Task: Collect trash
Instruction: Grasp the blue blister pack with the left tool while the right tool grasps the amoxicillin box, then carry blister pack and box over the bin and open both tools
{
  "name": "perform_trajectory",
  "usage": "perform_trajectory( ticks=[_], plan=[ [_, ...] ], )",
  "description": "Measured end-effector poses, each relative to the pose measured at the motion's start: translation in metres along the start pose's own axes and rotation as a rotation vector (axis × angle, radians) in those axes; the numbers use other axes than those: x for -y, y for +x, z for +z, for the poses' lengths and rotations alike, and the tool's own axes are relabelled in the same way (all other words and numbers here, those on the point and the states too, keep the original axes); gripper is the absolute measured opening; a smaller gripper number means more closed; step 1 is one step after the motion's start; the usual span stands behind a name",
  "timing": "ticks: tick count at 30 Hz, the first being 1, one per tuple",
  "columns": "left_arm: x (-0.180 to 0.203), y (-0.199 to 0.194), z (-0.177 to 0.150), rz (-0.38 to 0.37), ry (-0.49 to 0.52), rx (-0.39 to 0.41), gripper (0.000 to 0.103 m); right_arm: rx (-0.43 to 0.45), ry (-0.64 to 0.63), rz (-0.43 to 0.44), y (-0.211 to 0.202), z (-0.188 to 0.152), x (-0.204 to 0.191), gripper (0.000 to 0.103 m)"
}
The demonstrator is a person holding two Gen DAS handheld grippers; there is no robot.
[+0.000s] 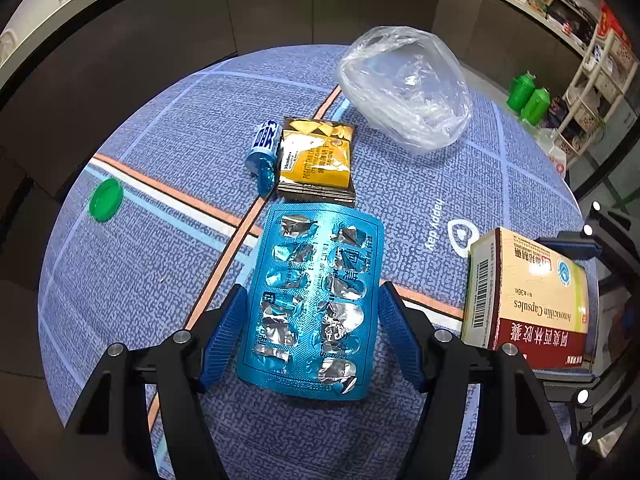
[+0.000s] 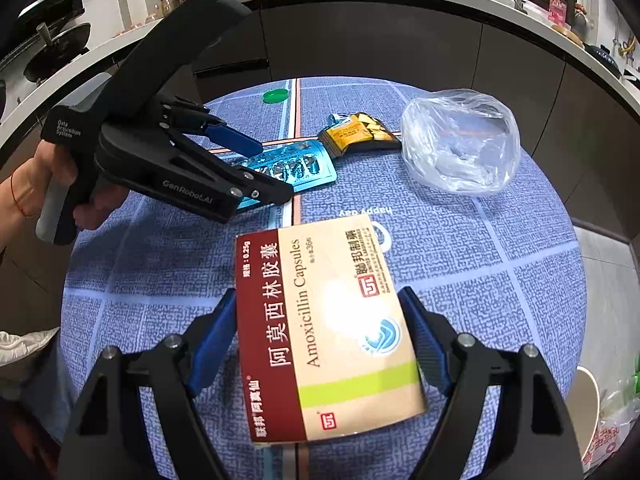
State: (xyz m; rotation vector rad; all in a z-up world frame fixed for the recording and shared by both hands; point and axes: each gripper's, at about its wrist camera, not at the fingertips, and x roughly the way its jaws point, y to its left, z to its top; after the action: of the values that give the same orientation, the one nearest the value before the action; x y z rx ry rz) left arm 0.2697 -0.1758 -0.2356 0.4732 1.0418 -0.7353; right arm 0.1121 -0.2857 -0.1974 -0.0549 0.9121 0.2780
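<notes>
My left gripper (image 1: 310, 312) is shut on an empty blue blister pack (image 1: 312, 304), its pads against both long edges; it also shows in the right wrist view (image 2: 296, 164). My right gripper (image 2: 320, 320) is shut on an Amoxicillin capsule box (image 2: 332, 328), also seen in the left wrist view (image 1: 528, 300). A yellow snack wrapper (image 1: 318, 158), a small blue-white tube (image 1: 264, 146), a green cap (image 1: 106, 199) and a clear plastic bag (image 1: 404, 88) lie on the blue round table (image 1: 140, 264).
Dark cabinets and a kitchen counter curve behind the table (image 2: 460, 248). Two green bottles (image 1: 528, 98) and a white shelf rack (image 1: 600, 80) stand on the floor to the right. A white bin with a bag (image 2: 592, 412) sits at the table's right edge.
</notes>
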Motion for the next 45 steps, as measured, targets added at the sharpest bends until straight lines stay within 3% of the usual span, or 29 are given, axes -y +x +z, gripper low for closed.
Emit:
perform_trajectory(
  ticks=[5, 16, 21, 27, 35, 45],
  plan=[
    [-0.003, -0.023, -0.021, -0.013, -0.043, 0.050, 0.063, 0.039, 0.018, -0.012, -0.014, -0.004, 0.000, 0.078],
    [0.023, -0.090, -0.009, -0.023, -0.105, 0.183, 0.063, 0.174, 0.096, -0.059, -0.071, -0.009, 0.021, 0.077],
    [0.056, -0.120, 0.014, -0.069, -0.074, 0.250, 0.063, 0.228, 0.147, -0.115, -0.112, -0.027, 0.041, 0.077],
    [0.115, -0.138, 0.036, -0.154, 0.009, 0.293, 0.063, 0.258, 0.240, -0.241, -0.163, -0.070, 0.079, 0.077],
    [0.208, -0.114, 0.060, -0.246, 0.125, 0.264, 0.063, 0.233, 0.392, -0.375, -0.190, -0.144, 0.135, 0.077],
    [0.302, -0.038, 0.081, -0.324, 0.215, 0.139, 0.063, 0.200, 0.541, -0.387, -0.162, -0.207, 0.198, 0.078]
  ],
)
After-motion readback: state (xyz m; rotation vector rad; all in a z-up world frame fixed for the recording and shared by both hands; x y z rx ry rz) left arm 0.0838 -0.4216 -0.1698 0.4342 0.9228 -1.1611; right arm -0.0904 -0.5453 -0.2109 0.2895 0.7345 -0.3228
